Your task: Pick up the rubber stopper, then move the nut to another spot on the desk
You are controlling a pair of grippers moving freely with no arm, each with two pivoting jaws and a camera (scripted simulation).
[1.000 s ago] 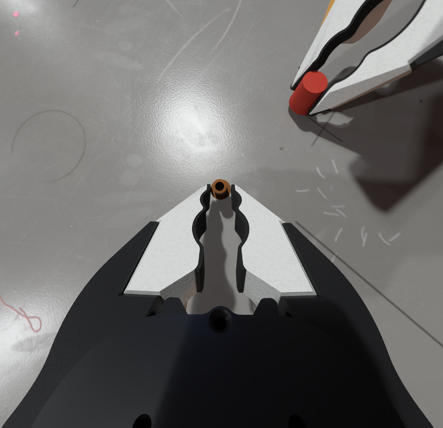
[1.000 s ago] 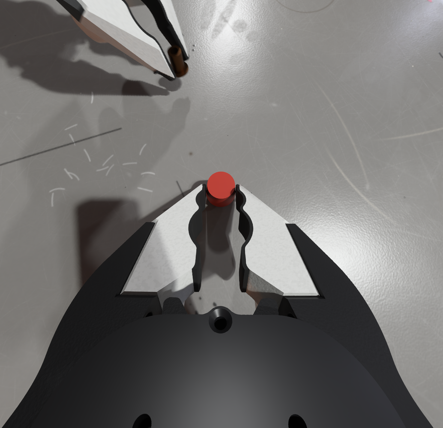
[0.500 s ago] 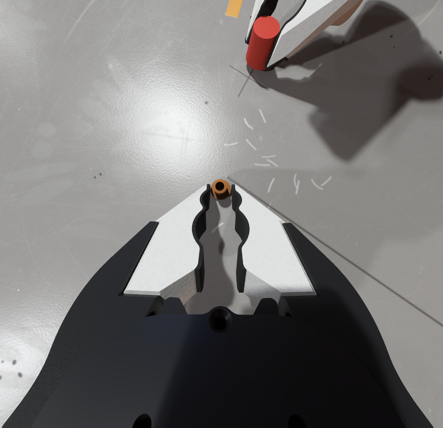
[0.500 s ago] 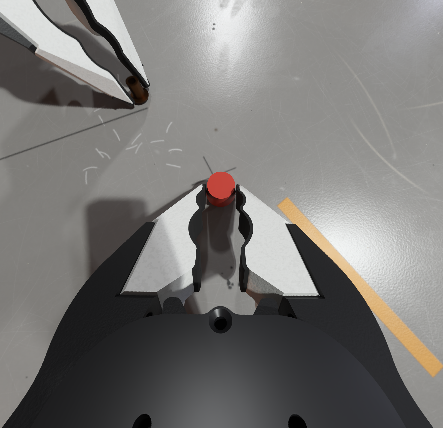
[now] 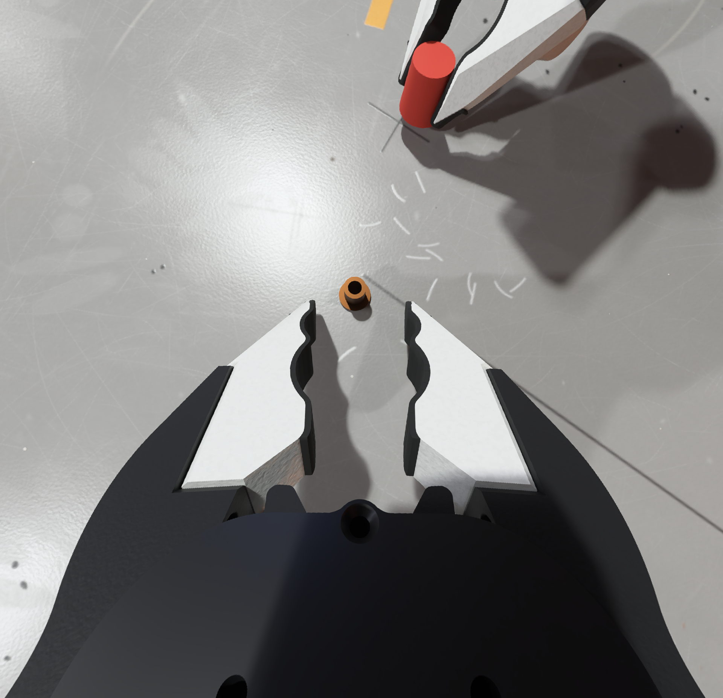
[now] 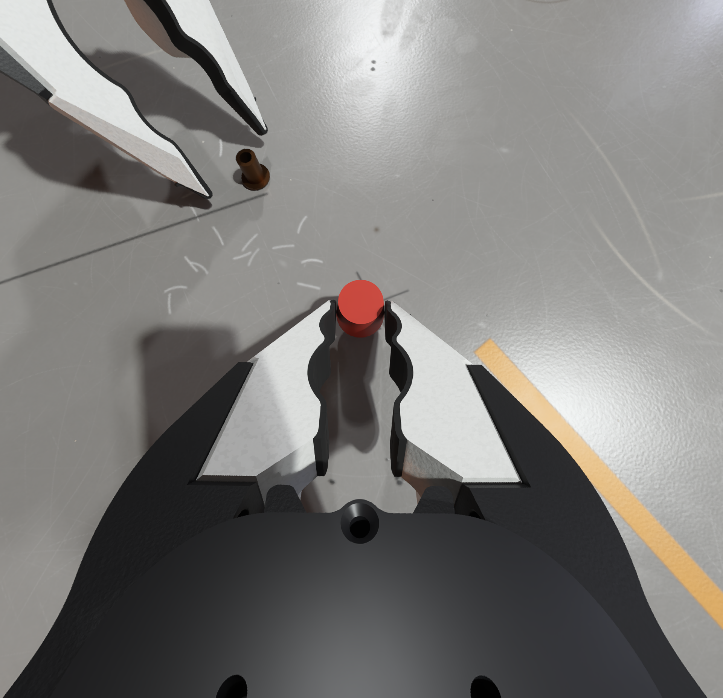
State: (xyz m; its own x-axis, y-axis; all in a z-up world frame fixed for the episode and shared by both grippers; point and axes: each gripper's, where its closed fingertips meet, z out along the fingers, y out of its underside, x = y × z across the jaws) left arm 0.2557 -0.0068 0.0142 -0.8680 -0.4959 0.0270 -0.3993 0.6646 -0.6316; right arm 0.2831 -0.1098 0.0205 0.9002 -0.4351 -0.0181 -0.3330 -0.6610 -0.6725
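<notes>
On your left, your left gripper (image 5: 359,307) has its fingers spread apart and holds nothing. The nut (image 5: 355,293), a small orange-brown flanged piece with a hole through it, stands on the grey desk (image 5: 156,170) just ahead of the gap between the fingertips, touching neither one. In the right wrist view the same nut (image 6: 251,169) stands on its flange near the tips of that open gripper (image 6: 238,163), clear of both.

Between the two grippers the desk carries a scatter of short pale scratch marks (image 5: 426,248) and a thin dark line (image 5: 587,440) running diagonally.

On your right, your right gripper (image 6: 360,307) is clamped on the rubber stopper (image 6: 360,307), a red cylinder pinched between the two fingertips. From the left wrist view the rubber stopper (image 5: 426,84) sits upright in those fingertips, its lower end close to the desk; whether it is clear of the surface or just resting on it cannot be told. A strip of orange tape (image 6: 606,479) lies on the desk farther right.

As a judgement of progress: the stopper is gripped, so the first step looks done or nearly so. The nut appears set down and let go, so the second step looks all but complete, provided this spot is indeed a new one. What seems left is for you to draw the left gripper back without knocking the nut over.
</notes>
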